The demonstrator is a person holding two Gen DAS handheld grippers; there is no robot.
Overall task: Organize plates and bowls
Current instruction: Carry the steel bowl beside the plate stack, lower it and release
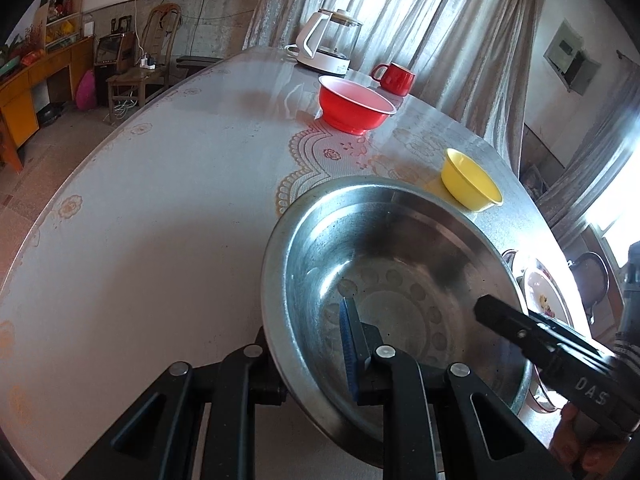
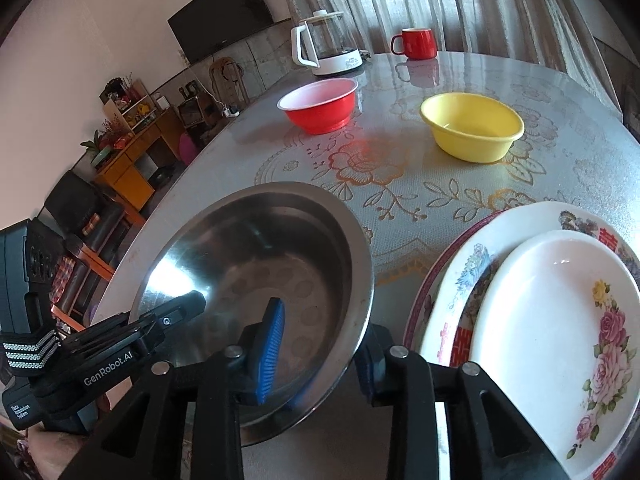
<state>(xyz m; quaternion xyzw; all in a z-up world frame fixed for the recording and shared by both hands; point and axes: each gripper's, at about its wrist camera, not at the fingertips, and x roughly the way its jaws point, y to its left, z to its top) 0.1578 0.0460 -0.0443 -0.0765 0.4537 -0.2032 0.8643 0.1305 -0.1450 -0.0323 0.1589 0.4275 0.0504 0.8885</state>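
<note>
Steel bowl [image 1: 396, 280] fills the lower middle of the left wrist view, resting on the table [image 1: 160, 220] with its near rim between the fingers of the left gripper [image 1: 312, 360]. One blue pad [image 1: 347, 348] sits inside the bowl against the wall, the other finger is under the rim outside: the jaws pinch the rim. From the right, the right gripper's finger [image 1: 516, 326] reaches over the bowl's far side. Beyond stand a red bowl [image 1: 354, 104], a yellow bowl [image 1: 470, 180], a red mug [image 1: 394, 77] and a kettle [image 1: 328, 42].

In the right wrist view the steel bowl [image 2: 272, 280] lies left of centre, just beside a stack of flowered plates [image 2: 560, 312]. The right gripper [image 2: 320, 356] straddles the bowl's rim, one blue pad [image 2: 269, 344] inside; whether its jaws press the rim or stand slightly loose I cannot tell. The left gripper [image 2: 160, 320] holds the opposite rim.
</note>
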